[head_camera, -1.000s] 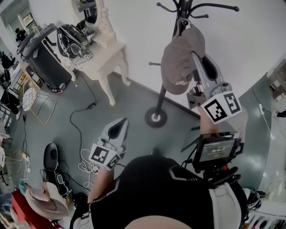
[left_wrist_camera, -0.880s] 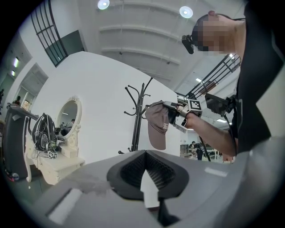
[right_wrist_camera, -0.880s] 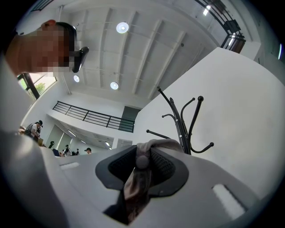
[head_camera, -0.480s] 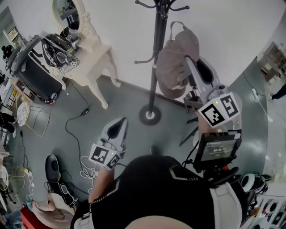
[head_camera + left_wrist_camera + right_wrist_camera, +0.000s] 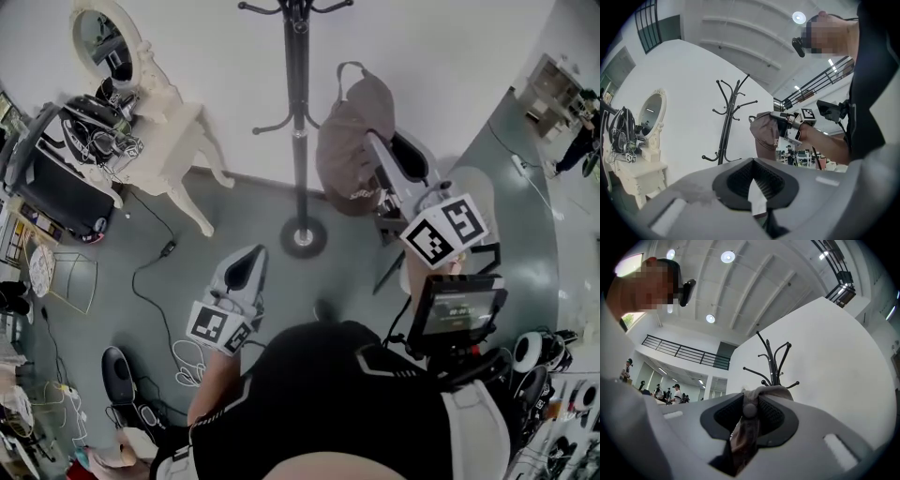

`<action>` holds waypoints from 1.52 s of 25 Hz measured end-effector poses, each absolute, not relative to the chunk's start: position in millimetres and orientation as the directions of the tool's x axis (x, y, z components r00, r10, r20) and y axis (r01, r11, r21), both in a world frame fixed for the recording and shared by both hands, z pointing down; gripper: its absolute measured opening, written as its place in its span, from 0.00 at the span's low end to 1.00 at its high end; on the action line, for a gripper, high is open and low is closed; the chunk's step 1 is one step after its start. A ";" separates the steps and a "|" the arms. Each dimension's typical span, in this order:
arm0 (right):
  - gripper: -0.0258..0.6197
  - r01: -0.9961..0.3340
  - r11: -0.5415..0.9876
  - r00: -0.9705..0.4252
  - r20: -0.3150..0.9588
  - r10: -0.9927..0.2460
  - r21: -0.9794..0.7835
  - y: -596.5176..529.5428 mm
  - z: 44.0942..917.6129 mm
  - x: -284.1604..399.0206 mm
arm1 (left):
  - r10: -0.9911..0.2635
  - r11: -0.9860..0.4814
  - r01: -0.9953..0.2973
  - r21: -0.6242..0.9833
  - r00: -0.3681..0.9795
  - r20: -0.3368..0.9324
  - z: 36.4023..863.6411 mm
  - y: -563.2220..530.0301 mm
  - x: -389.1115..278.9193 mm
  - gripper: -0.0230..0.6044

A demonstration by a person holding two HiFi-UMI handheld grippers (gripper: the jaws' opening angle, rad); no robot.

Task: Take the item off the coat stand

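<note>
One brown cap (image 5: 342, 150) hangs clamped in the right gripper (image 5: 373, 141), beside one coat stand (image 5: 298, 122); the left gripper (image 5: 253, 255) is closed, empty.

I counted two grippers of mine: the left gripper (image 5: 253, 253) and the right gripper (image 5: 373, 141). Two marker cubes rode on them, the left cube (image 5: 217, 328) and the right cube (image 5: 445, 230). There was one coat stand (image 5: 298, 122), one cap (image 5: 339, 145), one dressing table (image 5: 173, 141) with one oval mirror (image 5: 105, 42), and one screen (image 5: 457, 309).
</note>
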State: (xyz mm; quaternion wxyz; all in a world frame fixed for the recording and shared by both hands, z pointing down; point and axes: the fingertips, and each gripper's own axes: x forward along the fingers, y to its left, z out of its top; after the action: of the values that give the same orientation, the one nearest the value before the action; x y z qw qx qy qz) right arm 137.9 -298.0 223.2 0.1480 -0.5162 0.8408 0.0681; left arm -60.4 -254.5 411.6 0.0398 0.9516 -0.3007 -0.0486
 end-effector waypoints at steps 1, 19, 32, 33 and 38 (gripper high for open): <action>0.19 -0.890 0.454 -0.419 -0.312 -0.852 -0.043 -298.5 225.0 138.4 | -0.570 -0.820 -0.563 0.105 0.819 -0.068 410.0 -255.5 -59.3 0.05; 0.19 -0.906 0.417 -0.398 -0.194 -0.897 -0.073 -292.8 282.9 129.3 | -0.535 -0.844 -0.529 0.092 0.841 -0.081 403.6 -253.4 -57.4 0.05; 0.19 -0.914 0.401 -0.387 -0.167 -0.907 -0.060 -295.3 295.7 128.5 | -0.535 -0.844 -0.526 0.102 0.840 -0.091 405.5 -254.4 -54.9 0.05; 0.19 -0.915 0.400 -0.386 -0.164 -0.908 -0.056 -296.3 296.2 127.9 | -0.534 -0.845 -0.525 0.103 0.841 -0.091 405.2 -255.4 -55.1 0.05; 0.19 -0.917 0.396 -0.385 -0.161 -0.909 -0.047 -298.7 293.6 125.4 | -0.532 -0.846 -0.523 0.106 0.842 -0.088 405.0 -257.5 -56.3 0.05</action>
State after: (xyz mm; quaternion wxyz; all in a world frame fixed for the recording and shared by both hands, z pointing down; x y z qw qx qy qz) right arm 125.4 -298.7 293.6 0.0803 -0.5488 0.8317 0.0249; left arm -56.3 -257.5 405.0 0.0389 0.9590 -0.2750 -0.0571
